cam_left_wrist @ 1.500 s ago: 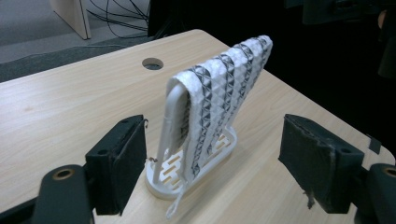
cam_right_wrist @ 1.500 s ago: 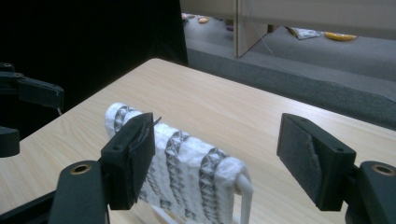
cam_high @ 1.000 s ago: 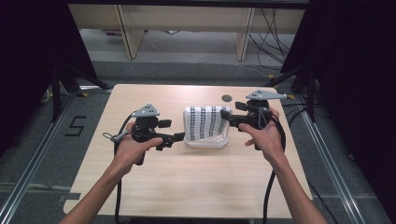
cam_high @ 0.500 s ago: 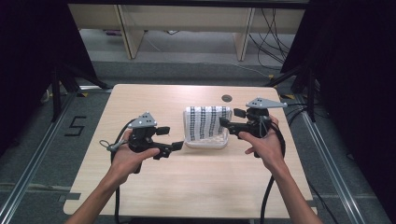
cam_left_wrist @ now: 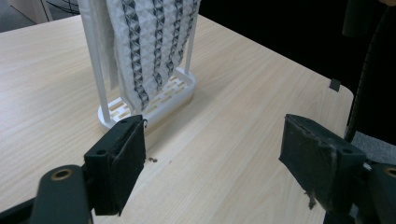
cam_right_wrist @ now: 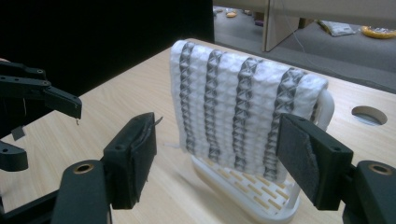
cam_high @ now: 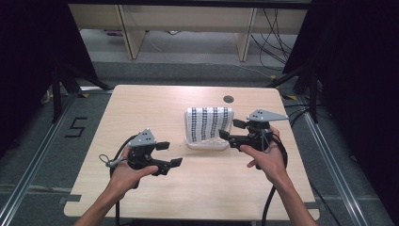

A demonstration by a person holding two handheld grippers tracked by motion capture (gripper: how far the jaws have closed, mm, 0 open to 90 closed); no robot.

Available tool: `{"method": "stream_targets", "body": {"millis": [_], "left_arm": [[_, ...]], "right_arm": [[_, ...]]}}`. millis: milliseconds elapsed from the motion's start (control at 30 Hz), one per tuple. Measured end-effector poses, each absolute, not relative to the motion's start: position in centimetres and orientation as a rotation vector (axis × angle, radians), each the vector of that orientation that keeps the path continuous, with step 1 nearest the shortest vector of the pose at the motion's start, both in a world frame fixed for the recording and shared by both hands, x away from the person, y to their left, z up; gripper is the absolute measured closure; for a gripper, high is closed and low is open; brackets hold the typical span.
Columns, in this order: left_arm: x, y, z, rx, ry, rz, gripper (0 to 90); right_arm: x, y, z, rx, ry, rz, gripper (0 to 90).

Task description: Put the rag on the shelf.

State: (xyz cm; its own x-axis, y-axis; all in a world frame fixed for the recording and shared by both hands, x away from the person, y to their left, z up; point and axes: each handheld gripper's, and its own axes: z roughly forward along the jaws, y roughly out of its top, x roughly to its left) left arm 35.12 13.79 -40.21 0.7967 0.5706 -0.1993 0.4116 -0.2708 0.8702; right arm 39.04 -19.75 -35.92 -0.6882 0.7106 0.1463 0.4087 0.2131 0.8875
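Observation:
A white towel with dark stripes (cam_high: 209, 123) hangs over a white rack (cam_high: 204, 145) standing right of the table's middle. My left gripper (cam_high: 170, 154) is held low over the table, left of the rack and nearer to me. It is open with nothing between its pads and points toward the rack. In the left gripper view the towel (cam_left_wrist: 149, 42) and the rack (cam_left_wrist: 173, 93) lie beyond the gripper (cam_left_wrist: 215, 140). My right gripper (cam_high: 230, 129) is just right of the rack, open and aimed at the towel. In the right gripper view the towel (cam_right_wrist: 238, 107) hangs close ahead of the gripper (cam_right_wrist: 217, 140).
The light wooden table (cam_high: 141, 113) has a round cable hole (cam_high: 228, 99) behind the rack. Bare tabletop lies left of the rack and in front of it. Dark frame posts and cables stand at both sides of the table.
Both hands have come toward the near edge and sunk a little. The left gripper is now farther from the rack. Both grippers have stayed open.

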Motion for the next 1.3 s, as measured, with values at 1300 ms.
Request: {"method": "stream_targets", "body": {"millis": [1300], "left_arm": [[31.0, 15.0, -45.6, 1.942, 0.722, 0.211, 20.2]], "right_arm": [[34.0, -19.1, -42.3, 1.0, 2.301, 1.416, 28.6]]}}
